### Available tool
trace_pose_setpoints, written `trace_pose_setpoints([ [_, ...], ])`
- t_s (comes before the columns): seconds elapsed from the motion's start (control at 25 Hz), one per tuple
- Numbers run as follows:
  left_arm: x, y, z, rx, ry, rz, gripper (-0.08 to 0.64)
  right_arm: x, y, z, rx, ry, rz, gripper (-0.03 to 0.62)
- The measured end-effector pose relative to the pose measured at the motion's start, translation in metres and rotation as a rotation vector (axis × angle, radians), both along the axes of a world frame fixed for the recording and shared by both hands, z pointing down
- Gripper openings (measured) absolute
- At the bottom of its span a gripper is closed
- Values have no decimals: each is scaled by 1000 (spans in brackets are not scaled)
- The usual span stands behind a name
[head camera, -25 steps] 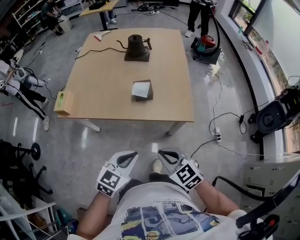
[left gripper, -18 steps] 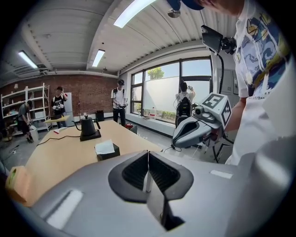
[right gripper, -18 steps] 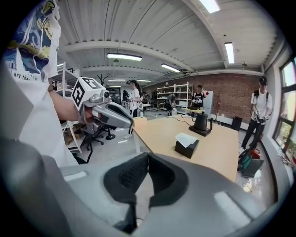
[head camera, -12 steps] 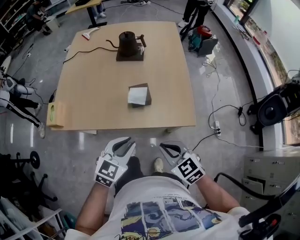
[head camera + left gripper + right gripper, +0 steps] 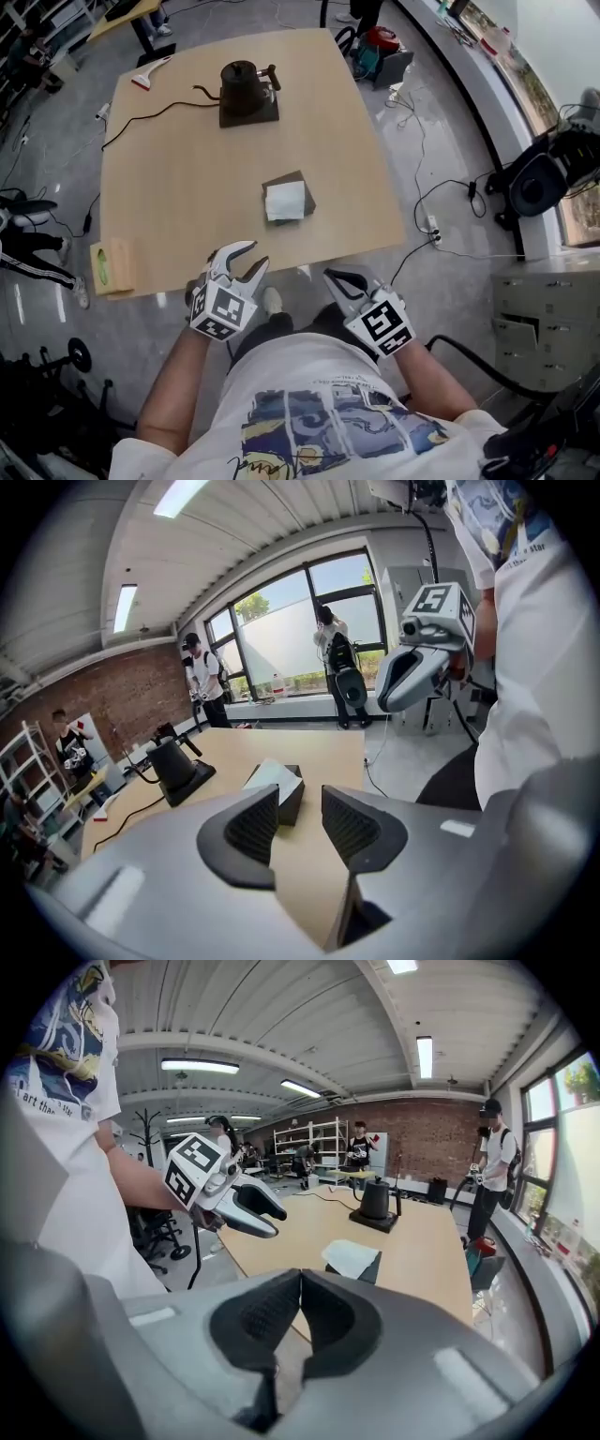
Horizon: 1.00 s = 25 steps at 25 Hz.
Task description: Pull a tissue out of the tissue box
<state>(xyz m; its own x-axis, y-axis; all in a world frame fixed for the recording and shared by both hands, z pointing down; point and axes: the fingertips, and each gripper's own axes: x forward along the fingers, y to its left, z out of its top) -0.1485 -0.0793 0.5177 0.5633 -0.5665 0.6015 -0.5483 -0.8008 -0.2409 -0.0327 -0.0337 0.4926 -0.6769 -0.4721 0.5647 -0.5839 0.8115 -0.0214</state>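
left gripper (image 5: 251, 256) tips at the near edge of the table (image 5: 178, 197), jaws apart and just been opening, nothing between them, right gripper (image 5: 332, 278) short of that edge, jaws together, empty, tissue box (image 5: 287, 198) beyond, bare wood all around it, kettle (image 5: 242, 84) well apart

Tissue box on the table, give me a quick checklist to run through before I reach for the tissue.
1. Left gripper open: ok; its jaws have just been opening, nothing between them.
2. Right gripper free: ok; jaws together, empty.
3. Tissue exposed on top of the tissue box: ok.
4. Path over the table clear: ok; the kettle stands well behind the box.
5. Gripper at the tissue: not ok; both are near the table's front edge, apart from the box.
6. Box stays put when the tissue is pulled: cannot tell.
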Motion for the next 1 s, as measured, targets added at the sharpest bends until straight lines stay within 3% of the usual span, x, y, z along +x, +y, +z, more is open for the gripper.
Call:
trace_pose_setpoints([
  [0.28,-10,-45,33,37,-146,107,173,-9,-13,4,-24,20,40,3],
  [0.72,-5,-99,83,219,-489,299,212,22,-40,2,-52,37,69,3],
  [1.0,8,-119,106,296,-590,393,224,39,-44,10,-79,39,114,3],
])
